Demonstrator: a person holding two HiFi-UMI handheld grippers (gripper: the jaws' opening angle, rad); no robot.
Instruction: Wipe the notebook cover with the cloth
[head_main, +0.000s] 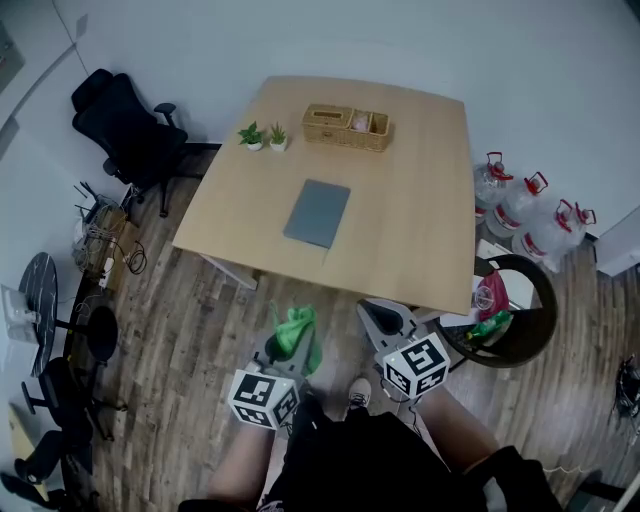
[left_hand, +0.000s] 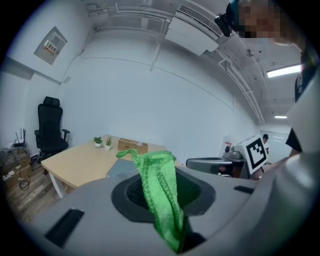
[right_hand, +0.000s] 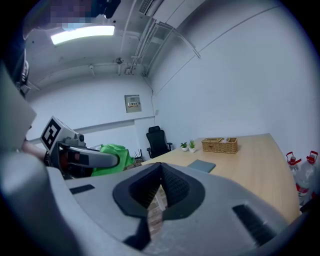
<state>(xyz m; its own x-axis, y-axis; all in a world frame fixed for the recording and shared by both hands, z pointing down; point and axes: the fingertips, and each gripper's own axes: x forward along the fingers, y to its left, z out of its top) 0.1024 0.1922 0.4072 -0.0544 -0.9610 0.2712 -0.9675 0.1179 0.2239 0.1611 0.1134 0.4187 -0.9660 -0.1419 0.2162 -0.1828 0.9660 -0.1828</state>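
Observation:
A grey notebook (head_main: 318, 212) lies flat near the middle of the light wooden table (head_main: 420, 240); it also shows small in the left gripper view (left_hand: 121, 166) and the right gripper view (right_hand: 201, 165). My left gripper (head_main: 293, 338) is held over the floor, short of the table's near edge, shut on a bright green cloth (head_main: 297, 330) that bunches up out of its jaws (left_hand: 159, 190). My right gripper (head_main: 385, 320) hovers beside it, also short of the table, jaws shut with nothing between them. From the right gripper view, the cloth (right_hand: 114, 158) shows at the left.
A wicker basket (head_main: 346, 127) and two small potted plants (head_main: 263, 137) stand at the table's far edge. A black office chair (head_main: 130, 135) is at the left, water jugs (head_main: 525, 210) and a round bin (head_main: 515, 310) at the right. The floor is wood planks.

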